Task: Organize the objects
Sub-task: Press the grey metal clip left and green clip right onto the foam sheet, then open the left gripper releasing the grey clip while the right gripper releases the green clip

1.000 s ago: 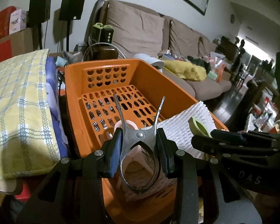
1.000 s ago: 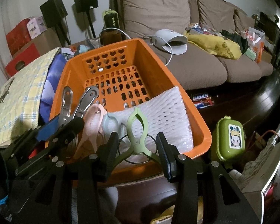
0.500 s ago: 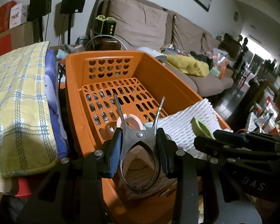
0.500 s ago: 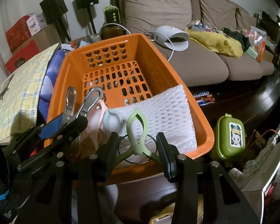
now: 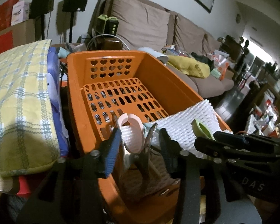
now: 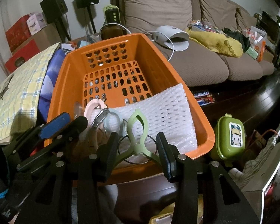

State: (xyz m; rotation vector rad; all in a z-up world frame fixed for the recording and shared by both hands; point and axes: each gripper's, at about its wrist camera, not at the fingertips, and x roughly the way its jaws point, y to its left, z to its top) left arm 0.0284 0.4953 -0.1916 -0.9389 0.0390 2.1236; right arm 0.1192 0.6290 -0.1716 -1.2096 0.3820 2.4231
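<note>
Left claw (image 5: 138, 145) just opened, metal clip (image 5: 140, 156) loose between its fingers over orange basket (image 5: 169, 85); right claw (image 6: 138, 147) pinches green clip (image 6: 137, 138).
Risk: metal clip snags pink clip (image 5: 132, 130), or tips outside near rim.

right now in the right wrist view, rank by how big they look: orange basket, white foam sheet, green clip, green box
1. orange basket
2. white foam sheet
3 and 4. green clip and green box: they look alike, and the clip is nearer the camera.

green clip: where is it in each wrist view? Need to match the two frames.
Left wrist: green clip right of centre, only its tip showing over the white foam sheet.
Right wrist: green clip lower centre, between the right gripper fingers.
Shared landmark: orange basket, heart-shaped holes in its far wall.
</note>
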